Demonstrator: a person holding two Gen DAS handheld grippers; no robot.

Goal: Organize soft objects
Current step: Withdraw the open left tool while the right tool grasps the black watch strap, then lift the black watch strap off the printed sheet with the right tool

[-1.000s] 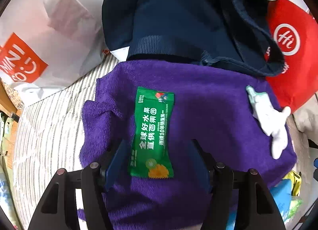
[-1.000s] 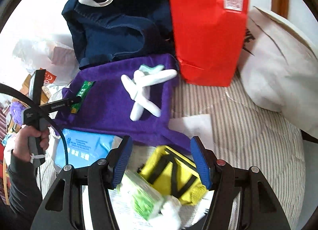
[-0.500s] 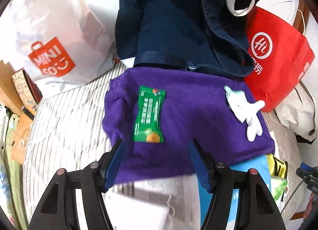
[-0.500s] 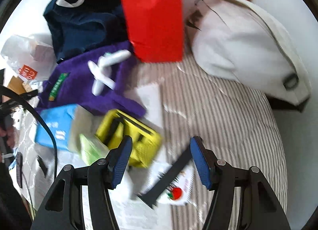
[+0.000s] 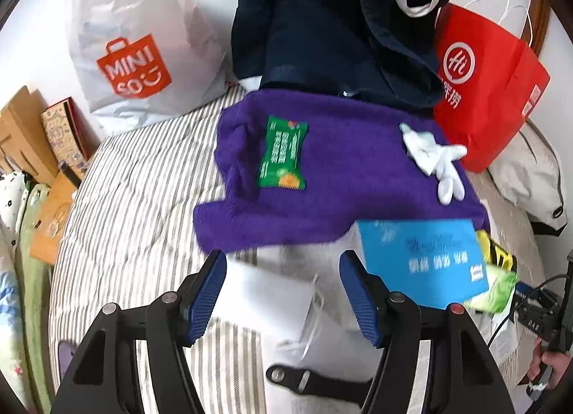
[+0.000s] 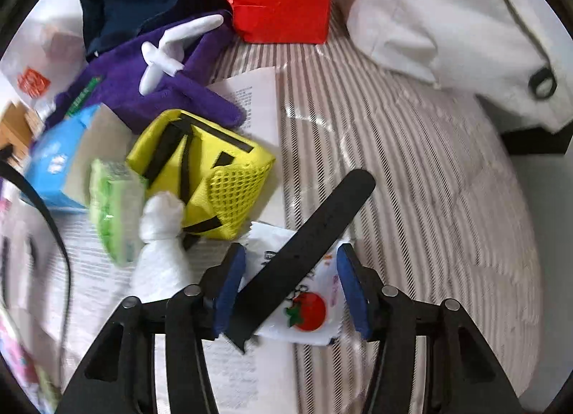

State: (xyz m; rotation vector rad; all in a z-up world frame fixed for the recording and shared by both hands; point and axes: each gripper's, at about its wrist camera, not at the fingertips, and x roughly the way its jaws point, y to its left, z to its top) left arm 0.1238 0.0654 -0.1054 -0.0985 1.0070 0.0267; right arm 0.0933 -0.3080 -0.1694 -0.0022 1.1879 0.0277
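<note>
The left gripper [image 5: 283, 292] hung over the striped bed [image 5: 136, 206] with its jaws spread wide and nothing between them; only blurred white paper [image 5: 279, 299] lay beneath the gap. Ahead of those jaws, beyond their tips, the purple towel [image 5: 343, 181] lay rumpled on the bed. A green snack packet [image 5: 283, 157] rested on its left part and a white plastic piece [image 5: 435, 158] on its right. A blue tissue pack [image 5: 422, 260] overlapped the towel's near right corner, just beside the right-hand finger. Behind the towel sat a navy bag [image 5: 322, 27], with a white Miniso bag [image 5: 136, 45] to its left and a red paper bag [image 5: 490, 92] to its right.

The right gripper [image 6: 290, 288] also had its jaws parted, straddling a white packet with a tomato print [image 6: 308, 310] and a black strap [image 6: 308, 246] lying slantwise across it. Whether the pads touched either could not be told. Left of the jaws lay a white knotted cloth [image 6: 161, 235], a green wipes pack [image 6: 114, 206] and a yellow mesh pouch [image 6: 211, 170], with the purple towel farther off to the upper left. A white pillow [image 6: 447, 27] lay at the upper right.
</note>
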